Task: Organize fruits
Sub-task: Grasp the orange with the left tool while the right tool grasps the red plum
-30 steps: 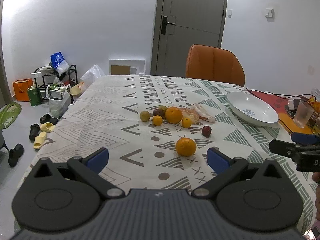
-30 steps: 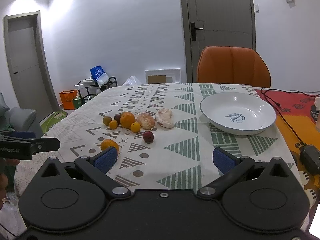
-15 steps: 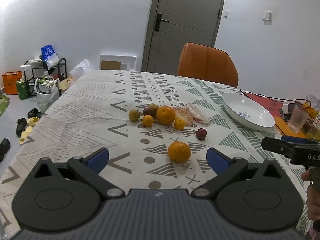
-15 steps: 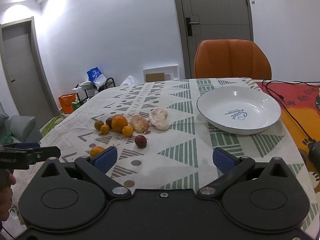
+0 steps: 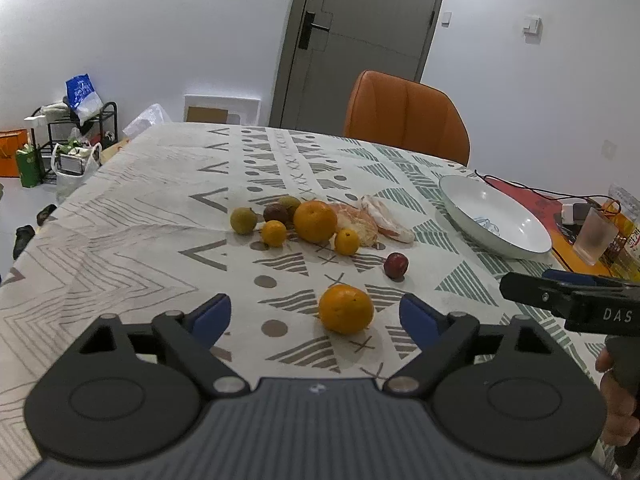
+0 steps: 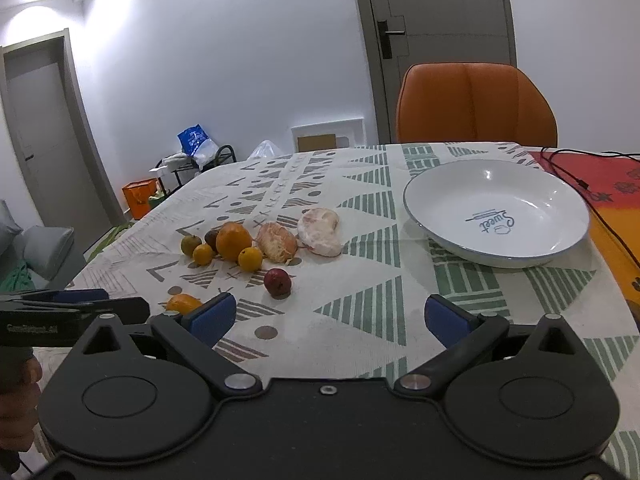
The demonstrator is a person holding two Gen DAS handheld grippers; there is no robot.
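Note:
An orange point(image 5: 346, 309) lies on the patterned tablecloth just ahead of my open left gripper point(image 5: 316, 318), between the lines of its blue pads without touching them. Further back sits a cluster: a bigger orange point(image 5: 315, 221), two small yellow citrus, two green-brown fruits, a dark one, and peeled pieces point(image 5: 386, 222). A small red fruit point(image 5: 396, 265) lies apart to the right. My right gripper point(image 6: 328, 318) is open over bare cloth, with the red fruit point(image 6: 277, 282) ahead left. The empty white bowl point(image 6: 496, 212) stands to its far right.
An orange chair point(image 5: 404, 118) stands at the table's far end. A red mat with cables, a plastic cup point(image 5: 595, 236) and small items lie right of the bowl. The floor at left holds a rack, bags and shoes. A hand holds each gripper.
Both grippers have moved forward over the table. The near orange is now much closer to my left gripper's pads. Neither gripper's opening has changed, and no fruit has moved.

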